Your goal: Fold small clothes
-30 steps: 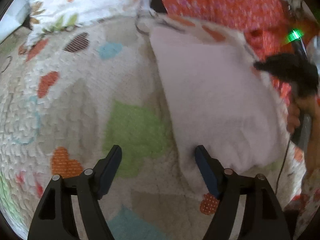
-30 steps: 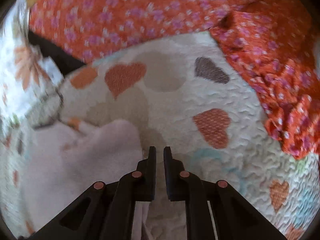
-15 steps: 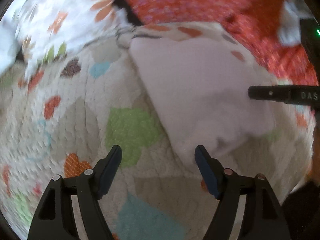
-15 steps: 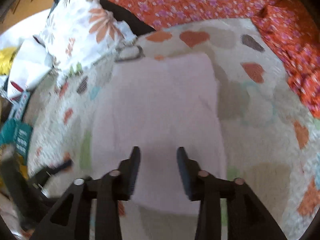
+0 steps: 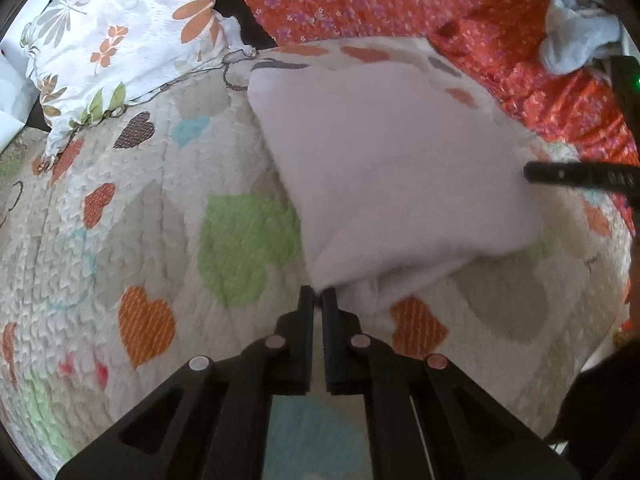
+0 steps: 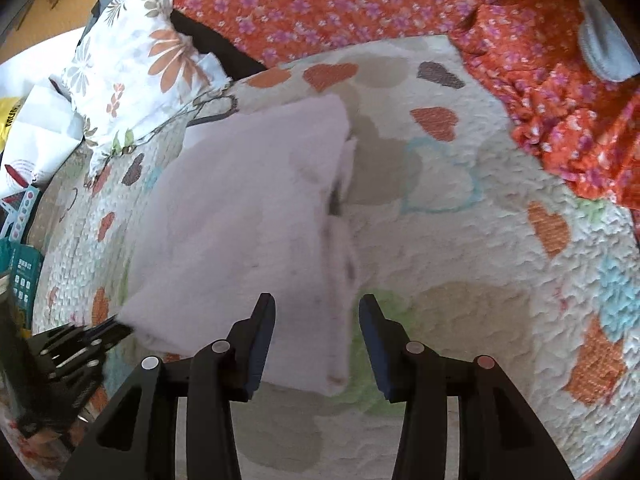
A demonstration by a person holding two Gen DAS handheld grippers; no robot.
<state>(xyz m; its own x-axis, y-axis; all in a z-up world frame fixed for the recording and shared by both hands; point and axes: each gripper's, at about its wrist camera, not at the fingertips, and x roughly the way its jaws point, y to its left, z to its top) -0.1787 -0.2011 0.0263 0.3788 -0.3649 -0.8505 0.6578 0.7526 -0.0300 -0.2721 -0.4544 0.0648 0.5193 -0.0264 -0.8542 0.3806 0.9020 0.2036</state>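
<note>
Only a folded pink cloth (image 5: 392, 168) on the heart quilt (image 5: 132, 208).

Left gripper (image 5: 318, 298) pinched closed, right gripper (image 6: 316, 312) parted, both angled down

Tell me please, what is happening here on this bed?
A person with a gripper in each hand is folding a small pale pink cloth on a heart-patterned quilt. The left gripper is shut on the cloth's near corner. The right gripper is open, with its fingers above the cloth's other near edge and not pressing it. The cloth already lies doubled over. A flowered pillow and an orange flowered sheet lie behind it.
</note>
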